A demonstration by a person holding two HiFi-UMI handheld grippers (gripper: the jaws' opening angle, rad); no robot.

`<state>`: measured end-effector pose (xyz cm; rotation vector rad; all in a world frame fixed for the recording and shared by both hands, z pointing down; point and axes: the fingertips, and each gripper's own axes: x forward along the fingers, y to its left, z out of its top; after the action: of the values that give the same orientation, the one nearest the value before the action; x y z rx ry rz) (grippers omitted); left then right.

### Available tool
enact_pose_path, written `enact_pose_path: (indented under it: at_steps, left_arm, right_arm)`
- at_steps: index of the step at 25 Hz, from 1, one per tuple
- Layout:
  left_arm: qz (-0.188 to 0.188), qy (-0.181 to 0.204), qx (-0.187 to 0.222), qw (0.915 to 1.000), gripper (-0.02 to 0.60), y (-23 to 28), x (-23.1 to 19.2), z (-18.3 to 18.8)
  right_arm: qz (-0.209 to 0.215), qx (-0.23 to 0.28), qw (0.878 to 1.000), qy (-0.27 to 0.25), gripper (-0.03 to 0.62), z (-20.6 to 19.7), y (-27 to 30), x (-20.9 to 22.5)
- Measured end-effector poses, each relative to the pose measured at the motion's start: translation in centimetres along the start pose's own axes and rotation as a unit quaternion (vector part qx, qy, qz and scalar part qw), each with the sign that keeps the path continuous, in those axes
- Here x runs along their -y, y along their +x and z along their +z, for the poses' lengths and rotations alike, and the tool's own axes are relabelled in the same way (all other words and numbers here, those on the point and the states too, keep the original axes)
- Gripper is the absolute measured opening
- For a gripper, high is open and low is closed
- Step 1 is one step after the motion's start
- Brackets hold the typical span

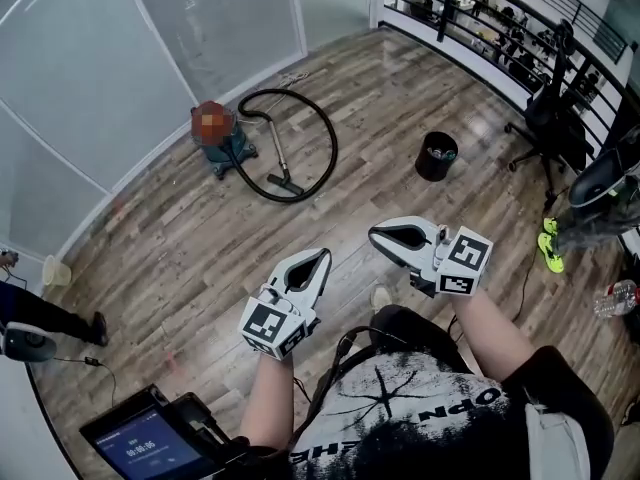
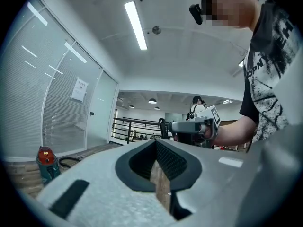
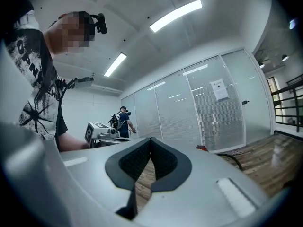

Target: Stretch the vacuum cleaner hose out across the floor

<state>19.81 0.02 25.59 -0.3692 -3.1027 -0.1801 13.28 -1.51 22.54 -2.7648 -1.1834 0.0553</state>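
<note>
The vacuum cleaner [image 1: 218, 133], teal with a red top, stands on the wood floor by the glass wall. Its black hose [image 1: 322, 138] lies in a loop and ends in a floor nozzle [image 1: 283, 183]. My left gripper [image 1: 321, 258] and right gripper [image 1: 376, 233] are held level in front of me, well short of the vacuum, both shut with nothing between the jaws. The left gripper view has the vacuum cleaner [image 2: 46, 162] low at the left and the right gripper [image 2: 174, 126] ahead. In the right gripper view the hose [image 3: 233, 160] curves over the floor at the right.
A black bin [image 1: 437, 155] stands to the right of the hose loop. An office chair [image 1: 552, 120] and a black railing [image 1: 470, 3] are at the far right. A tablet [image 1: 150, 450] sits at the bottom left, and a person's legs [image 1: 50, 318] show at the left edge.
</note>
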Motion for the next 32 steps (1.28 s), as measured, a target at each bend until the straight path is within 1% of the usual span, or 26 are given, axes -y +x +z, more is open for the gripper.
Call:
enact_pose_path:
  at_steps: [2, 6, 9, 13, 17, 20, 23, 27, 28, 31, 32]
  left_arm:
    - [-0.002, 0.000, 0.002, 1.0000, 0.000, 1.0, -1.6, 0.3]
    - [0.009, 0.000, 0.003, 1.0000, 0.000, 2.3, -5.0, 0.7]
    - [0.027, -0.006, 0.007, 0.9996, 0.000, 3.5, -7.9, 1.5]
    - [0.059, -0.013, 0.008, 0.9981, 0.000, 5.2, -12.5, 1.9]
    - [0.086, -0.020, 0.010, 0.9961, 0.000, 7.7, -17.0, 2.4]
    - [0.108, -0.032, 0.010, 0.9936, 0.000, 9.2, -20.8, 2.9]
    - [0.120, -0.032, 0.005, 0.9923, 0.000, 12.1, -24.4, 3.4]
    - [0.133, -0.034, -0.011, 0.9905, 0.000, 16.1, -31.0, 3.1]
    - [0.135, -0.033, -0.013, 0.9903, 0.000, 16.5, -31.4, 3.3]
    - [0.136, -0.026, -0.011, 0.9903, 0.000, 16.8, -30.7, 4.6]
    - [0.135, -0.029, -0.010, 0.9904, 0.000, 16.9, -31.6, 4.8]
  right_arm:
    - [0.000, -0.002, 1.000, 0.004, 0.008, -0.1, 1.2, 1.7]
    - [0.018, 0.036, 0.997, 0.062, 0.008, 0.9, 3.5, 5.0]
    - [0.029, 0.020, 0.998, 0.051, 0.008, 1.3, 5.7, 8.0]
    - [0.062, 0.013, 0.996, 0.059, 0.008, 1.6, 9.9, 12.2]
    - [0.098, -0.003, 0.994, 0.045, 0.008, 2.5, 13.4, 16.1]
    - [0.118, -0.011, 0.992, 0.044, 0.008, 3.2, 15.7, 19.0]
    - [0.132, -0.014, 0.990, 0.052, 0.008, 3.6, 17.4, 23.4]
    - [0.144, -0.018, 0.988, 0.060, 0.008, 3.5, 21.0, 30.3]
    - [0.145, -0.015, 0.987, 0.060, 0.008, 3.7, 21.0, 30.9]
    - [0.143, -0.008, 0.988, 0.058, 0.008, 4.7, 20.1, 31.3]
    - [0.141, -0.009, 0.988, 0.060, 0.008, 4.6, 20.7, 31.9]
